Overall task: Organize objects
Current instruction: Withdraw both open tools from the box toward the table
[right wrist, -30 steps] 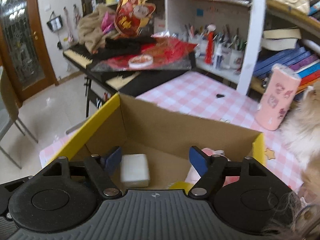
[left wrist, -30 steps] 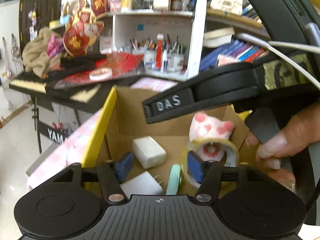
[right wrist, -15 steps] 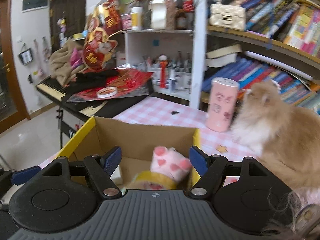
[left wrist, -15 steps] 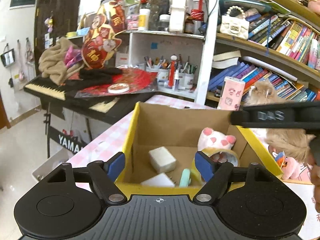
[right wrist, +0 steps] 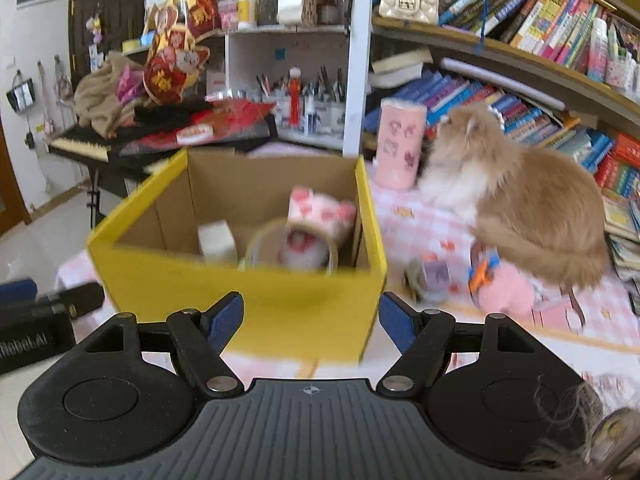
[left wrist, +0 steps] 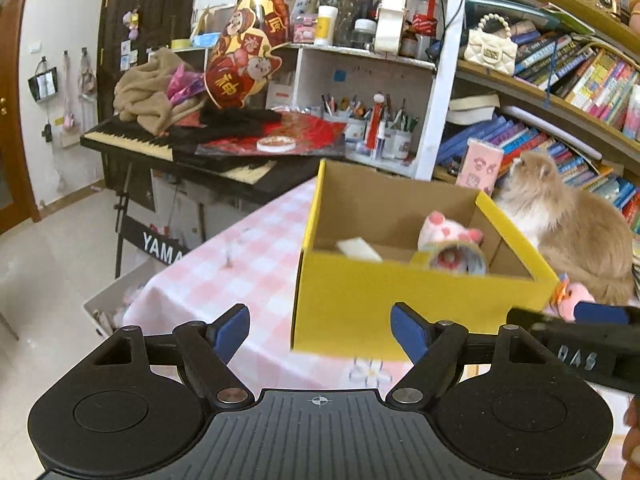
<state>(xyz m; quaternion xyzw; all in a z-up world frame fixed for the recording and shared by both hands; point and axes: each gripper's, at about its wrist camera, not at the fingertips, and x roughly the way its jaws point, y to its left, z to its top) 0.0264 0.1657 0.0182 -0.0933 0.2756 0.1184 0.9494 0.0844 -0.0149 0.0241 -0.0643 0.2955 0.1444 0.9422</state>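
At the bottom of the left wrist view, the left claw [left wrist: 320, 330] stands with its blue pads apart and nothing between them; its jaws have just been opening. At the lower right edge of that frame the other tool's black body shows raised letters, "DAS". The right claw [right wrist: 311, 320] at the bottom of its own view is likewise spread wide and empty, and a black block at that frame's lower left carries white writing too blurred to read.

Just beyond both claws, in mid-frame, the yellow cardboard box [left wrist: 360, 300] sits on the pink checked tabletop [left wrist: 240, 256], clear of the pads. Inside it lie a white block [right wrist: 216, 240], a tape roll [right wrist: 256, 248] leaning at the near wall, and a pink-and-white plush paw [right wrist: 320, 212] behind the roll.

To the right of the box, a pink plush toy [right wrist: 508, 284] lies on the tabletop beside a fluffy tan cat [right wrist: 520, 188].

Farther back, at left, a keyboard stand's panel reads "YAMA" [left wrist: 162, 248] before it is cut off. Bookshelves [right wrist: 540, 60] fill the upper right.
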